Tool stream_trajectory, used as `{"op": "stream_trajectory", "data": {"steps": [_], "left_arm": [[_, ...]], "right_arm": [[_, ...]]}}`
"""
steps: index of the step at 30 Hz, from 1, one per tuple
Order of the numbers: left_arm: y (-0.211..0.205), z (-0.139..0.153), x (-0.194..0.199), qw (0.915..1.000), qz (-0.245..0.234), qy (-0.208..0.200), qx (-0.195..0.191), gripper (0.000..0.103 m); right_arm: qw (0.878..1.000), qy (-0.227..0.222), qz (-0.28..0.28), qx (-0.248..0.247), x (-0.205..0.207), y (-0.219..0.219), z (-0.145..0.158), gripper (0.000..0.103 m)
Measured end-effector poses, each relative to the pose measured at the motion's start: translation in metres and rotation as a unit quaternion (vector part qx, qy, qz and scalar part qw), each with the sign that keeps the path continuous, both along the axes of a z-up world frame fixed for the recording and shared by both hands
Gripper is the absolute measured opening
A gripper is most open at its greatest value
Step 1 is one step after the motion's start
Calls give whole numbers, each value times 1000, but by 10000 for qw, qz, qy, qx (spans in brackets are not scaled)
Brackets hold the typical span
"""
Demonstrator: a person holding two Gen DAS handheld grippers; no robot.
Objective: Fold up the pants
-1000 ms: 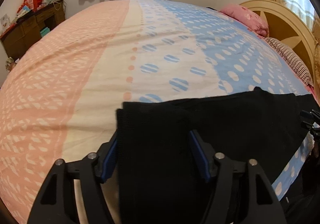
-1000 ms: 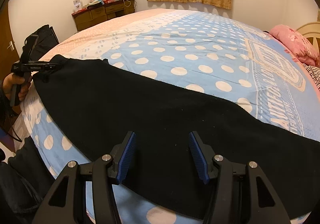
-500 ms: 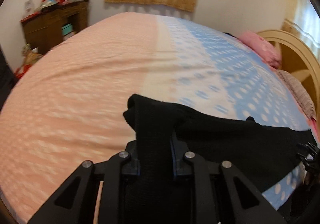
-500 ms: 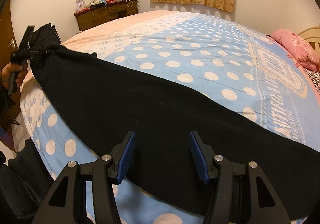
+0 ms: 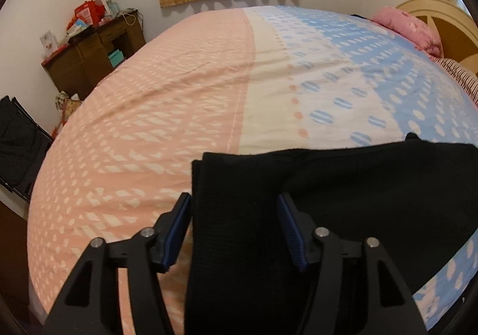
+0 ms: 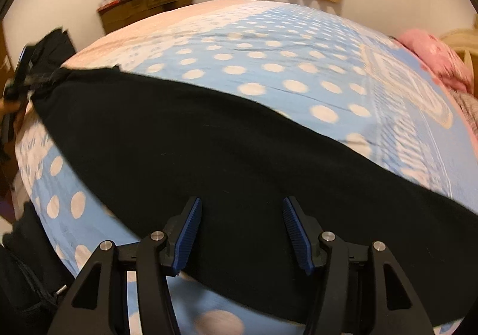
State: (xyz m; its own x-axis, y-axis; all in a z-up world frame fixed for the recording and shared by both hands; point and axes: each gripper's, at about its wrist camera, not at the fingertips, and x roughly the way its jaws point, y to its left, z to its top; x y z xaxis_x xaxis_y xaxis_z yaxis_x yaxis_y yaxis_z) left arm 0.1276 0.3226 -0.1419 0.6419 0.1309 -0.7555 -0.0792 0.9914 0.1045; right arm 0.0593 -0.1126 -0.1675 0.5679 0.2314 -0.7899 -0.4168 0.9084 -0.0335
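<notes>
The left gripper (image 5: 234,227) has just been opening, its jaws now apart with the end of the black pants (image 5: 343,185) lying loose between them; the right gripper (image 6: 240,233) hangs half open over the cloth's middle, gripping nothing. To fold cleanly, each gripper should pinch both layers at the edge nearest its jaws before lifting. Ahead of the jaws the bedspread (image 5: 179,96) lies bare, with the pink pillow (image 5: 409,27) and cluttered dresser (image 5: 86,54) well beyond, so nothing seems to block the way.

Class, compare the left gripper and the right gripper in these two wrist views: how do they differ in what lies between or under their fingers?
The left gripper straddles a narrow end of the black pants, the cloth running up between its fingers; its jaws have just opened and no longer pinch it. The right gripper hovers over the broad middle of the pants. Pink bedspread lies beside the left gripper, blue dotted bedspread beside the right. Both have blue pads and stand open.
</notes>
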Motion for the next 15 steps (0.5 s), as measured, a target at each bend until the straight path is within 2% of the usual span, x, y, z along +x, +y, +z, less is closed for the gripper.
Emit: {"op": "stream_trajectory", "data": {"steps": [7, 10, 15], "left_arm": [[5, 2, -2, 9999, 139, -46, 30, 74], [4, 1, -2, 9998, 173, -42, 94, 79], [6, 2, -4, 9997, 231, -42, 106, 85]], "right_arm": [[9993, -120, -357, 75, -1, -22, 13, 59], [9982, 83, -583, -82, 3, -31, 4, 60], [9986, -94, -492, -142, -7, -34, 0, 61]]}}
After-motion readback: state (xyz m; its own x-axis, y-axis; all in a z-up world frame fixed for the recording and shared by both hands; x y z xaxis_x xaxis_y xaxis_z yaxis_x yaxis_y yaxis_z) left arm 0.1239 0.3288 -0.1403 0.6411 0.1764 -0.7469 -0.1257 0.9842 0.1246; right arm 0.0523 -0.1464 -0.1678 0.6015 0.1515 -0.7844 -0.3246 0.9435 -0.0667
